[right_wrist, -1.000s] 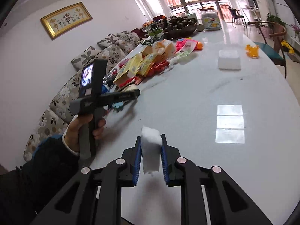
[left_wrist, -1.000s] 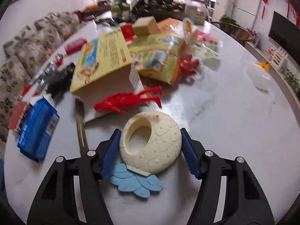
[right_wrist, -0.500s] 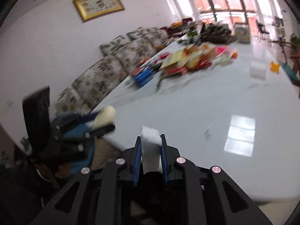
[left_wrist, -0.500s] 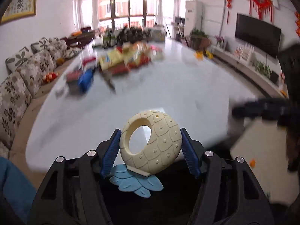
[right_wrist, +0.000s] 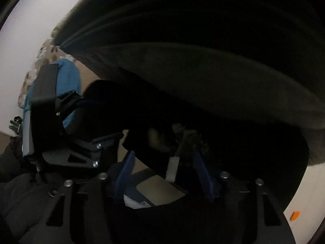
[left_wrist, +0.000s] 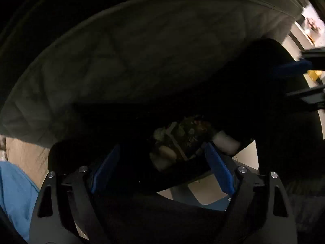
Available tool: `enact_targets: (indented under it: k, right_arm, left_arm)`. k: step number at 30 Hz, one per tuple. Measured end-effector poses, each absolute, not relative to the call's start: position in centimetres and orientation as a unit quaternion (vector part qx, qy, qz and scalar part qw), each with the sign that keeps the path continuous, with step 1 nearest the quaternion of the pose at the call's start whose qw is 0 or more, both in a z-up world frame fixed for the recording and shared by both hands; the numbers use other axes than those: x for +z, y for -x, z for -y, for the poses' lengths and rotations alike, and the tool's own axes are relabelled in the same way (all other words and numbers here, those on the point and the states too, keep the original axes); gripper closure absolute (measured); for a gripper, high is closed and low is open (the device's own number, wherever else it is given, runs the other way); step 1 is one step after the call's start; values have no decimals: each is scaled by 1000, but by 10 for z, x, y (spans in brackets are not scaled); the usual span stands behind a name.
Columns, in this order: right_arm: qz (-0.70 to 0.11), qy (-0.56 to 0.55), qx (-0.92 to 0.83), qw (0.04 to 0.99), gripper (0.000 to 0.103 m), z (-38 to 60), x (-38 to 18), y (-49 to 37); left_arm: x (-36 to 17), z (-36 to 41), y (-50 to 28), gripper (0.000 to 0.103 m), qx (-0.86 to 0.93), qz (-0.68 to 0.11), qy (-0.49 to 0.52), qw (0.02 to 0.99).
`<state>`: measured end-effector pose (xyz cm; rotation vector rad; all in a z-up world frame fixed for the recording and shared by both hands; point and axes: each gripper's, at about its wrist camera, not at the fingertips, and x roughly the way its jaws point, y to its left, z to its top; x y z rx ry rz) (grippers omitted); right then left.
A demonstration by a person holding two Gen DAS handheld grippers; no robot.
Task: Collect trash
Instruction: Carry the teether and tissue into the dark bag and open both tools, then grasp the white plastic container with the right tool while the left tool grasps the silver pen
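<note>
**binwatcher:** Risk check, going left to right. The left gripper [left_wrist: 162,170] hangs under the table [left_wrist: 162,50], jaws spread wide, nothing between the pads. Ahead of it is the trash pile [left_wrist: 182,140], a crumpled printed wrapper with a white lump [left_wrist: 225,143] beside it, down in the black bin bag [left_wrist: 189,178]. So the collected stuff looks to be in the bag.

**umi_fan:** What's the worry, then?

**binwatcher:** Mostly the bag's lip. It runs just under the fingertips, with bare floor [right_wrist: 160,189] showing right below it. Anything let go a bit short probably lands on the floor, not in the bag.

**umi_fan:** And on the right?

**binwatcher:** The right gripper [right_wrist: 163,174] is spread open too. A white strip [right_wrist: 172,167] sits in the gap and doesn't seem to touch either pad. It's too dark to tell whether it's loose in the air or lying in the bag. If it's near the lip, it could slide out.

**umi_fan:** Anything else?

**binwatcher:** The two grippers are close together, so I'd guess a careless pull-out could knock them together, snag the bag, or bump the tabletop overhead.
</note>
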<state>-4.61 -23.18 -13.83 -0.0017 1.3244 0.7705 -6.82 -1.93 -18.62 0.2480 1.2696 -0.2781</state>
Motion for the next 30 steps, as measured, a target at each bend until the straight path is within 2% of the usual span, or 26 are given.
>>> enact_targets:
  k: [3, 5, 7, 9, 10, 14, 17, 20, 21, 22, 23, 25, 30]
  right_arm:
    - [-539, -15, 395, 744, 45, 250, -72, 52]
    - [-470, -13, 398, 788, 37, 272, -13, 42]
    - [-412, 11, 351, 841, 19, 290, 30, 15]
    - [-362, 43, 267, 892, 9, 307, 58, -39]
    - [-353, 48, 236, 904, 9, 315, 62, -68]
    - [-380, 17, 104, 919, 9, 346, 41, -221]
    - [-421, -21, 76, 904, 9, 347, 13, -300]
    - [-451, -27, 50, 891, 9, 351, -9, -344]
    - [-462, -25, 42, 885, 17, 354, -15, -358]
    - [-477, -24, 35, 878, 33, 353, -22, -364]
    - [-466, -15, 30, 884, 38, 352, -22, -366]
    - [-469, -18, 49, 882, 41, 347, -23, -359]
    - [-447, -65, 131, 882, 41, 351, -9, -292]
  left_arm:
    - [-154, 6, 75, 20, -145, -566, -93, 806]
    - [-117, -1, 87, 20, -168, -534, -74, 826]
    - [-77, -4, 89, 16, -186, -493, -58, 848]
    - [-37, -5, 82, 13, -188, -446, -49, 873]
    - [-23, -4, 77, 13, -186, -430, -48, 882]
    - [20, -5, 44, 13, -167, -376, -19, 911]
    - [31, -9, 21, 13, -146, -363, 1, 920]
    - [32, -8, -16, 13, -118, -374, 13, 920]
    - [30, -9, -30, 13, -107, -377, 16, 920]
    - [23, -8, -40, 13, -96, -383, 16, 919]
    - [22, -9, -51, 13, -82, -391, 16, 917]
    - [15, -11, -79, 13, -57, -411, 24, 910]
    - [-6, -21, -167, 13, 22, -443, 46, 895]
